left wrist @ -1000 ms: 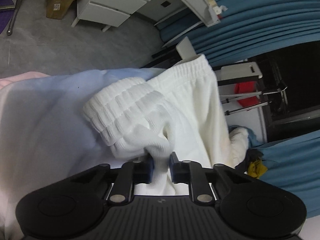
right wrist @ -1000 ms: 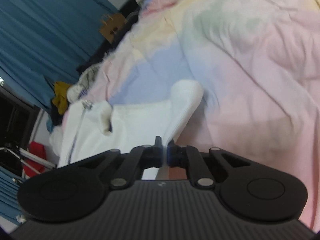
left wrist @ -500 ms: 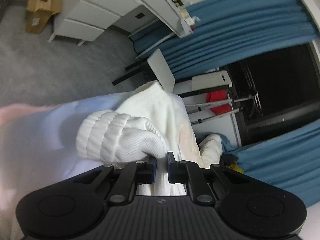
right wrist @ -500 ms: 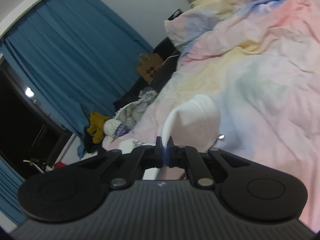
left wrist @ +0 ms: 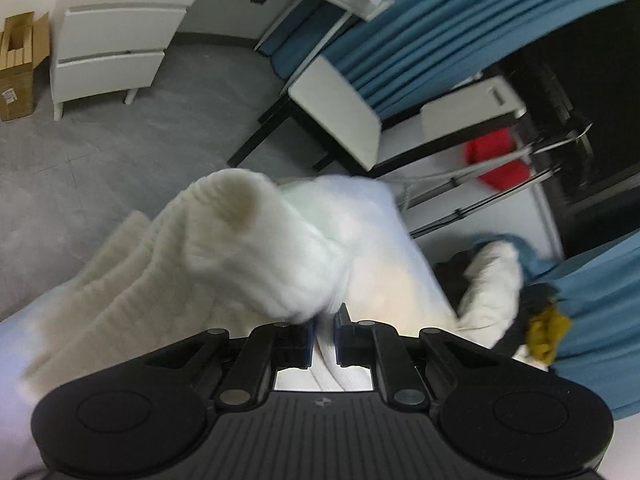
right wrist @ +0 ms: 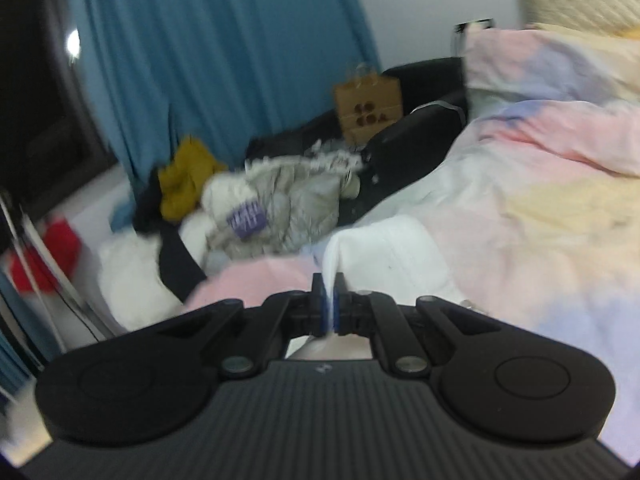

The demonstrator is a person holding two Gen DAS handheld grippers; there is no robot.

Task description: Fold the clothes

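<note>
A white knit garment (left wrist: pixel 248 248) with ribbed bands fills the middle of the left wrist view, bunched and lifted above the floor. My left gripper (left wrist: pixel 323 334) is shut on a thick fold of it. In the right wrist view another part of the white garment (right wrist: pixel 384 248) rises from my right gripper (right wrist: pixel 329 300), which is shut on its thin edge. The garment hangs over a pastel duvet (right wrist: pixel 540 208) on the bed. Both views are blurred by motion.
A white drawer unit (left wrist: pixel 108 40), a cardboard box (left wrist: pixel 16 64), a white chair (left wrist: pixel 340 112) and blue curtains (left wrist: pixel 420 32) stand beyond the bed. A pile of clothes (right wrist: pixel 272 200), a paper bag (right wrist: pixel 368 104) and a black seat (right wrist: pixel 420 136) lie past the duvet.
Both grippers have risen and tilted upward with the garment. The bed has dropped out of the left view, showing more floor and furniture. The right view now faces the curtain and clothes pile.
</note>
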